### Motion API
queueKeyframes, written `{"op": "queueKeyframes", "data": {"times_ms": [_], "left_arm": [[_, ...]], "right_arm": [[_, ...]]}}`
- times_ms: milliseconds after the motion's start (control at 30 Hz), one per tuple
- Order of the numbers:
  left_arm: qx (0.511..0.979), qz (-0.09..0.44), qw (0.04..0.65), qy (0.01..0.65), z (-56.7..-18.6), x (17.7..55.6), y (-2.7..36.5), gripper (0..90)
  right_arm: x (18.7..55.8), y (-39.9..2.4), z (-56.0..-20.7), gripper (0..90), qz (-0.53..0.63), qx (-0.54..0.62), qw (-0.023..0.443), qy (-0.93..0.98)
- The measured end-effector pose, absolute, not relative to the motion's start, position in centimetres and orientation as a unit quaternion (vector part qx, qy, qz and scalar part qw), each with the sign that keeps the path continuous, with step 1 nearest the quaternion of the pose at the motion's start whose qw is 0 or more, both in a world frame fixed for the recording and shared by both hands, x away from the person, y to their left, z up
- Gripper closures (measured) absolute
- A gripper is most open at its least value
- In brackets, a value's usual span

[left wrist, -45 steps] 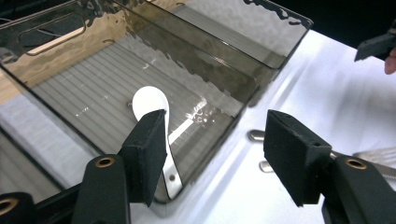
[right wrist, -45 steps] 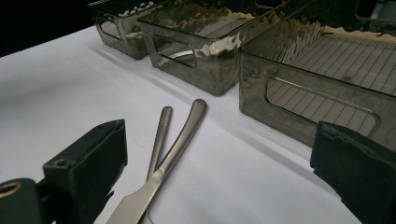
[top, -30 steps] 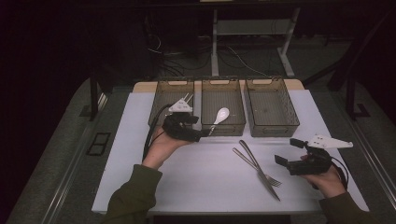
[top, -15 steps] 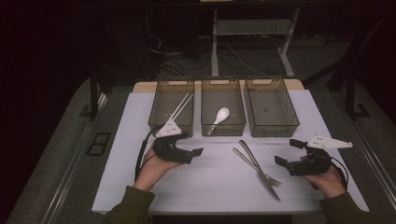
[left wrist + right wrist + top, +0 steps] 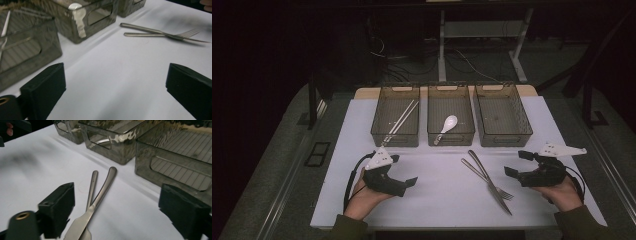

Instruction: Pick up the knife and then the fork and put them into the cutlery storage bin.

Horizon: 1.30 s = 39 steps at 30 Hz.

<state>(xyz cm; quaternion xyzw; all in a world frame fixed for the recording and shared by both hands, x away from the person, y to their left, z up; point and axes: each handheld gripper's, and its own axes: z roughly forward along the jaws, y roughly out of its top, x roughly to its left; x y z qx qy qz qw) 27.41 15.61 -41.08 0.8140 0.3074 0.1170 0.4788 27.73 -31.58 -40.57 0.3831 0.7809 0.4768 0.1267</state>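
Knife point(image 5: 492, 179) crosses fork point(image 5: 487, 180) mid-mat, bare mat point(image 5: 437, 195) around them.

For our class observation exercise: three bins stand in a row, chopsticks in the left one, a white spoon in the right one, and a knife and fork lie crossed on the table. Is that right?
Not quite. The white spoon lies in the middle bin, not the right bin, as the high view shows. The rest stands: chopsticks in the left bin, and knife and fork crossed on the table.
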Motion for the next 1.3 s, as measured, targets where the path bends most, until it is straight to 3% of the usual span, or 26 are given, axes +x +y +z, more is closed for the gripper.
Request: {"op": "queueKeyframes", "data": {"times_ms": [600,867,1300], "left_arm": [[0.813,0.109,0.48,0.311,-42.2,26.7,16.4,0.0],[0.812,0.106,0.483,0.309,-42.2,26.7,16.4,0.0],[0.815,0.101,0.482,0.304,-42.3,26.6,16.1,0.0]], "right_arm": [[30.3,-28.1,-40.5,43.3,0.407,0.402,0.053,0.819],[31.6,-25.6,-41.2,56.5,0.369,0.397,0.047,0.839],[32.5,-23.5,-42.9,67.7,0.309,0.398,0.058,0.862]]}}
